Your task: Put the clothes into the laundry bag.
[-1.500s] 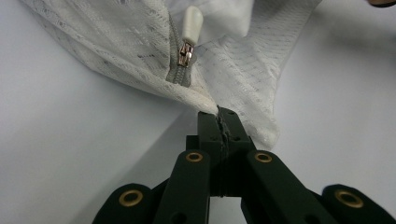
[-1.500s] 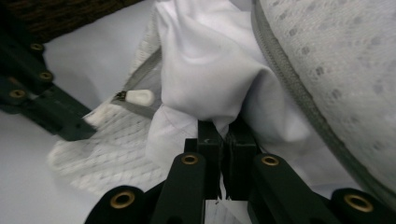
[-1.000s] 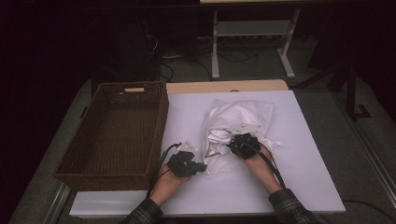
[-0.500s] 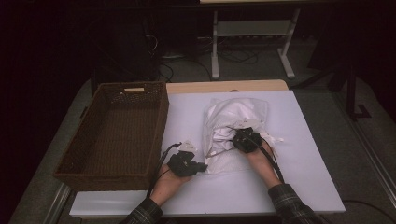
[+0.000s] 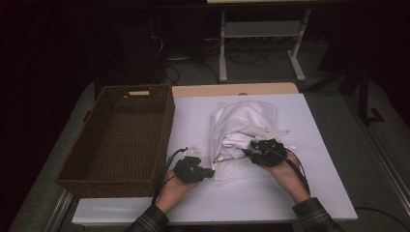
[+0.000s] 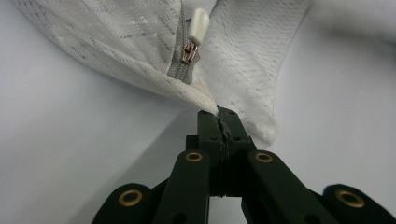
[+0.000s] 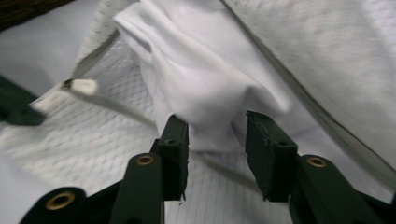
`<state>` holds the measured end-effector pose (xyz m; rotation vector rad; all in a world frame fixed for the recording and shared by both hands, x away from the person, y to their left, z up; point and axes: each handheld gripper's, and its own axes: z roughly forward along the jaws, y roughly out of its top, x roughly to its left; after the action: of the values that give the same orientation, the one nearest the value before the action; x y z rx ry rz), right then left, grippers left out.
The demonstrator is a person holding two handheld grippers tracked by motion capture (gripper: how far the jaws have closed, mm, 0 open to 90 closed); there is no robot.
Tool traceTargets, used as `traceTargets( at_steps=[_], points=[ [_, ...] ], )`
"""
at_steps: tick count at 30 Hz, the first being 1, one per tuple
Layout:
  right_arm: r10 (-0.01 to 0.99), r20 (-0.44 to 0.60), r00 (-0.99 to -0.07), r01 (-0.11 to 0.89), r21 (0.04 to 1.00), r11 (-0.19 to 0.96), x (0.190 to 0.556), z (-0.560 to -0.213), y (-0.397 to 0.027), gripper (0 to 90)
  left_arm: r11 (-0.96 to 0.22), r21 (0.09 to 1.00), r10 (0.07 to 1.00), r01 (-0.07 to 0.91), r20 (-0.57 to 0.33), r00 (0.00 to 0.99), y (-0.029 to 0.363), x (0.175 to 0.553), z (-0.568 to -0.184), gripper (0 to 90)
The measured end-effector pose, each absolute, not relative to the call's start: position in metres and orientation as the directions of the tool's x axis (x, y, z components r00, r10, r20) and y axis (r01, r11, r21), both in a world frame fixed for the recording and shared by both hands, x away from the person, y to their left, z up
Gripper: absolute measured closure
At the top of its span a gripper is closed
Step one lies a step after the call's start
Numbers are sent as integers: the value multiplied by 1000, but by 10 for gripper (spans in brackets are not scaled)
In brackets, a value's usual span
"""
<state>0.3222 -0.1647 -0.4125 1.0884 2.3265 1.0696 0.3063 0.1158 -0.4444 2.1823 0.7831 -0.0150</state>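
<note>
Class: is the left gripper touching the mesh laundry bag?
Touching. The left gripper view shows the left gripper shut on a corner of the mesh bag, beside its zipper.

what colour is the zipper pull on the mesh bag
White, or off-white, on a small metal slider. The zipper pull shows best in the left gripper view, on the white mesh bag.
</note>
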Motion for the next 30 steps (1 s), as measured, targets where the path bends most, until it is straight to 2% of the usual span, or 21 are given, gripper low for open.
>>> traceTargets(
  at_steps=[4, 7, 10, 14, 23, 30],
  points=[
    [762, -3, -648, 472, 783, 405, 305, -397, -176, 582, -485, 686, 530, 543, -263, 806, 116, 306, -445, 892],
    [734, 23, -679, 444, 809, 385, 302, -388, -174, 699, -484, 685, 530, 545, -266, 805, 116, 307, -445, 893],
    [706, 5, -708, 421, 806, 417, 310, -387, -157, 804, -486, 685, 529, 543, -265, 806, 116, 307, -445, 893],
    [705, -14, -710, 426, 788, 444, 328, -393, -132, 891, -487, 685, 527, 542, -264, 808, 116, 307, -445, 893],
    [752, -79, -654, 483, 722, 496, 359, -422, -111, 897, -491, 682, 522, 542, -268, 810, 115, 306, -444, 895],
    [785, -97, -612, 496, 726, 476, 375, -434, -114, 899, -491, 683, 515, 541, -273, 813, 114, 305, -443, 897]
  ],
)
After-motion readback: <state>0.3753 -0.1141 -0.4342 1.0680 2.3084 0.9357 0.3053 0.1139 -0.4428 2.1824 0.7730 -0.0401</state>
